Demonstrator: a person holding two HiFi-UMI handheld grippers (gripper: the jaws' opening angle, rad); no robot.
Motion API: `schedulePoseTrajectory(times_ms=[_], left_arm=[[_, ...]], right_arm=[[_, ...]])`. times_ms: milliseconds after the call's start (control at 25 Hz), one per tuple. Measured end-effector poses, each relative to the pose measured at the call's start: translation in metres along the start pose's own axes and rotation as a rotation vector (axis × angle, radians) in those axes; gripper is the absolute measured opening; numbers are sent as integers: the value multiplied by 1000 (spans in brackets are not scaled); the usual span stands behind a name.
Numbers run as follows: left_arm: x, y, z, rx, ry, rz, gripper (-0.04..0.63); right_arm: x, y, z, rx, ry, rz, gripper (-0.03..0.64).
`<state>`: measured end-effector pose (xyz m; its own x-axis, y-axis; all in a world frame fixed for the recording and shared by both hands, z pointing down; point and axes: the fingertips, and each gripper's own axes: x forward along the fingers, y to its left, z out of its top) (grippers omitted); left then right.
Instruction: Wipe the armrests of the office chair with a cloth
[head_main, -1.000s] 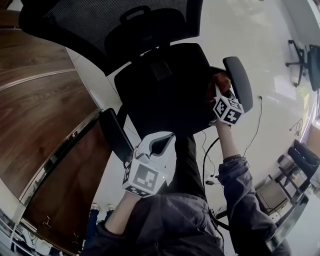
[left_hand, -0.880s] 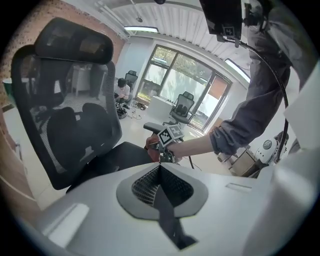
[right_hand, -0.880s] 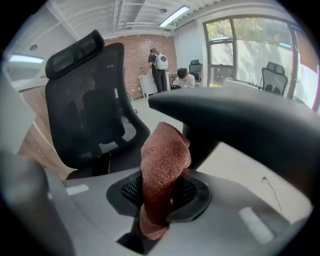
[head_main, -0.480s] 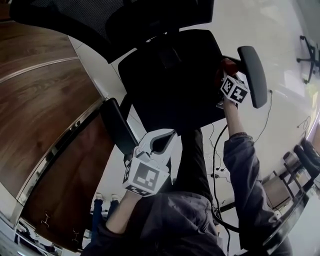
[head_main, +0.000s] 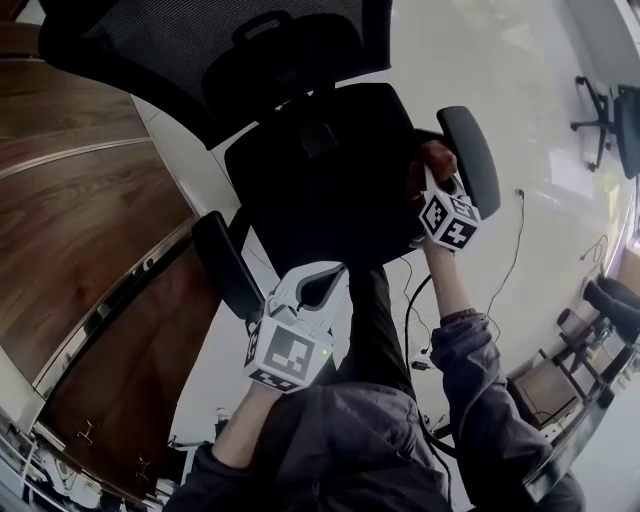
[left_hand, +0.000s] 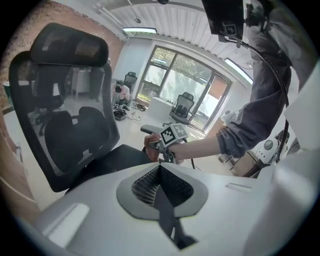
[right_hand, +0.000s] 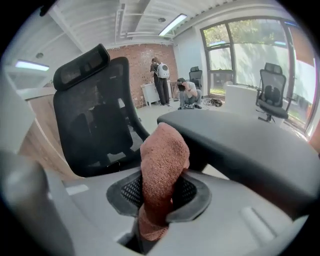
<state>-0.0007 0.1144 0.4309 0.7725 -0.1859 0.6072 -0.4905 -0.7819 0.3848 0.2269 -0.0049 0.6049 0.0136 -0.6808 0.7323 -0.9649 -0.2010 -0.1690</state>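
the right claw is clamped on a reddish-brown cloth. the cloth stands up out of the jaws at the centre of the right gripper view. its bunched top presses against the near edge of the black armrest, which runs across the right half of that frame. in the head view this claw sits at upper right, with the cloth against the inner side of that armrest. the right forearm reaches up to it from the lower middle, nearly straight, its sleeve pushed back toward the elbow. the left claw hangs at lower centre of the head view, jaws closed together with nothing between them. it is held close to the body and just beside the other armrest. beyond both claws the chair's seat fills the upper centre, with the mesh backrest along the top edge. far back in the right gripper view, two people are by a brick wall.
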Motion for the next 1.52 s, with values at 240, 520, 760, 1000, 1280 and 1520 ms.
schedulePoseTrajectory(times_ms=[240,520,760,1000,1280,1520], left_arm=[[-1,-6,-9,-16,0,9,15],[0,-7,-34,-38,44,25,15],[2,-7,-43,-41,62,37,15],[6,-20,-30,-23,58,47,15],[8,-40,-11,2,30,70,15],[9,-60,6,22,5,96,15]], right_arm=[[12,-4,-7,-28,5,6,88],[65,-36,-38,-116,83,-74,89],[77,-34,-53,-173,147,-35,89],[45,-19,-33,-199,88,5,89],[-32,19,-6,-313,-7,120,89],[-120,37,38,-453,-98,239,89]])
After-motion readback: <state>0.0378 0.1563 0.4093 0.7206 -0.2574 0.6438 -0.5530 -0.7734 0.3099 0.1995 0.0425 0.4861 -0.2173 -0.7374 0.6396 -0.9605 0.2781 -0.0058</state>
